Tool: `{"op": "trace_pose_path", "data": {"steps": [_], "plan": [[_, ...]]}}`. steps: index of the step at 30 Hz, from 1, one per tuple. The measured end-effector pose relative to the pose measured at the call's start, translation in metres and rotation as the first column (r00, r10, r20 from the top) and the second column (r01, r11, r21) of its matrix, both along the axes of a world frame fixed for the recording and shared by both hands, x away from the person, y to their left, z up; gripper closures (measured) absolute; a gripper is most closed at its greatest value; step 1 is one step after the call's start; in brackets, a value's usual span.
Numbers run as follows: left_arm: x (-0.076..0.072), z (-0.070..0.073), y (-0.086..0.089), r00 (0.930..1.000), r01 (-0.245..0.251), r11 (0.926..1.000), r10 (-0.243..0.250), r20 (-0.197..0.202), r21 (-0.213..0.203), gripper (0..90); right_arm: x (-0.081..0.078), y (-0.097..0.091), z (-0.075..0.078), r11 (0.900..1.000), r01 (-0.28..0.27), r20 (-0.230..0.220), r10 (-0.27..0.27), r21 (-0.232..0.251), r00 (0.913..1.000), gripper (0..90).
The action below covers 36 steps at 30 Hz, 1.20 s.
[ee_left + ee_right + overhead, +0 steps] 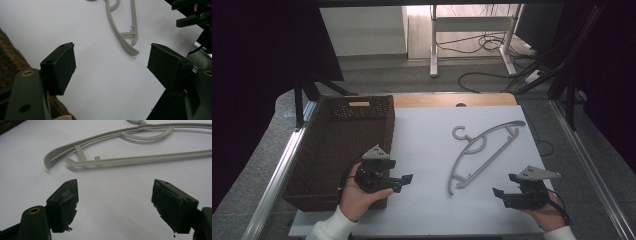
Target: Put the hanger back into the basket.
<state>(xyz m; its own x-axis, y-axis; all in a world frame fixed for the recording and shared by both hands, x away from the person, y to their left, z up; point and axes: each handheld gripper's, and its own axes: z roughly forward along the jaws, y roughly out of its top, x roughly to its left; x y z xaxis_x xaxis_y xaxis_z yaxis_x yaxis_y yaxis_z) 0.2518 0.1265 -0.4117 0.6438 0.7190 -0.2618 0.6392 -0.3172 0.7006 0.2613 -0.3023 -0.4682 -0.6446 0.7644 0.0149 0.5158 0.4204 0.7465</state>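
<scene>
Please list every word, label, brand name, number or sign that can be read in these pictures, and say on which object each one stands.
No text can be read in any view.
Basket: a pale tag on its far wall, too small to tell if anything is written on it.
Hanger: plain grey plastic, no marking visible.
Left gripper and right gripper: black, no lettering visible.
White table cover: blank.
</scene>
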Motion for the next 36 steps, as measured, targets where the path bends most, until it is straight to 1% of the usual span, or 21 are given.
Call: {"op": "trace_pose_path", "data": {"steps": [1, 2, 5, 7, 8, 10, 11, 12, 15, 16, 18, 21, 22, 26, 27, 31, 32, 36], "plan": [[0.003, 0.001, -0.005, 1.0, 0.004, 1.0, -0.004, -0.003, -0.001, 22.1, 0.0, 0.0, 0.0, 1.0, 0.002, 0.002, -0.002, 0.001, 1.0, 22.2], [0.003, 0.001, -0.005, 1.0, 0.004, 1.0, -0.004, -0.003, -0.001, 22.2, 0.0, 0.0, 0.0, 1.0, 0.002, 0.002, -0.002, 0.001, 1.0, 22.2], [0.008, 0.001, -0.012, 0.9999, 0.01, 1.0, -0.01, -0.014, -0.002, 22.2, 0.0, -0.001, 0.001, 1.0, 0.008, 0.006, -0.008, 0.0, 1.0, 22.2], [0.013, 0.002, -0.02, 0.9997, 0.017, 0.9998, -0.017, -0.019, 0.007, 22.2, 0.0, -0.001, 0.0, 1.0, 0.008, 0.006, -0.008, -0.001, 0.9999, 22.2], [0.013, 0.002, -0.02, 0.9997, 0.017, 0.9998, -0.017, -0.019, 0.007, 22.3, 0.0, -0.001, 0.0, 1.0, 0.008, 0.006, -0.008, -0.001, 0.9999, 22.2], [0.017, 0.003, -0.026, 0.9994, 0.025, 0.9996, -0.025, -0.023, 0.013, 22.4, 0.001, -0.001, 0.0, 0.9999, 0.009, 0.005, -0.009, -0.005, 0.9999, 22.2], [0.021, 0.002, -0.032, 0.9991, 0.033, 0.9993, -0.032, -0.028, 0.02, 22.6, 0.001, -0.001, 0.0, 0.9999, 0.01, 0.008, -0.01, -0.009, 0.9999, 22.2], [0.021, 0.002, -0.032, 0.9991, 0.033, 0.9993, -0.032, -0.028, 0.02, 22.7, 0.001, -0.001, 0.0, 0.9999, 0.01, 0.008, -0.01, -0.009, 0.9999, 22.2], [0.026, 0.0, -0.042, 0.9982, 0.049, 0.9981, -0.047, -0.037, 0.037, 22.8, 0.001, -0.001, 0.0, 0.9998, 0.015, 0.009, -0.015, -0.013, 0.9998, 22.2], [0.026, 0.0, -0.042, 0.9982, 0.049, 0.9981, -0.047, -0.037, 0.037, 22.8, 0.001, -0.001, 0.0, 0.9998, 0.015, 0.009, -0.015, -0.013, 0.9998, 22.2], [0.029, -0.001, -0.048, 0.9978, 0.055, 0.9977, -0.053, -0.039, 0.039, 23.0, 0.001, -0.002, -0.001, 0.9997, 0.019, 0.008, -0.019, -0.016, 0.9998, 22.1], [0.031, -0.002, -0.051, 0.9981, 0.048, 0.9983, -0.047, -0.041, 0.032, 23.3, 0.001, -0.002, -0.002, 0.9996, 0.022, 0.006, -0.022, -0.016, 0.9997, 22.2], [0.035, -0.002, -0.053, 0.9976, 0.051, 0.9983, -0.05, -0.048, 0.029, 23.5, 0.002, -0.003, -0.002, 0.9995, 0.023, 0.006, -0.023, -0.02, 0.9997, 22.2], [0.039, -0.003, -0.057, 0.9972, 0.051, 0.9985, -0.05, -0.056, 0.018, 24.2, 0.002, -0.002, -0.003, 0.9994, 0.025, 0.004, -0.025, -0.022, 0.9997, 22.2], [0.042, -0.004, -0.06, 0.997, 0.05, 0.9987, -0.049, -0.06, 0.012, 24.4, 0.002, -0.002, -0.003, 0.9994, 0.026, 0.004, -0.026, -0.024, 0.9997, 22.2], [0.047, -0.007, -0.063, 0.9966, 0.049, 0.9988, -0.048, -0.067, 0.011, 25.5, 0.002, -0.003, -0.004, 0.9992, 0.026, 0.005, -0.026, -0.029, 0.9997, 22.1], [0.048, -0.007, -0.065, 0.9965, 0.045, 0.999, -0.044, -0.071, 0.005, 25.5, 0.002, -0.002, -0.004, 0.9992, 0.027, 0.003, -0.027, -0.031, 0.9996, 22.1], [0.054, -0.011, -0.069, 0.9961, 0.044, 0.9991, -0.043, -0.077, 0.0, 26.3, 0.002, -0.002, -0.005, 0.999, 0.027, 0.002, -0.027, -0.036, 0.9996, 22.2]]}}
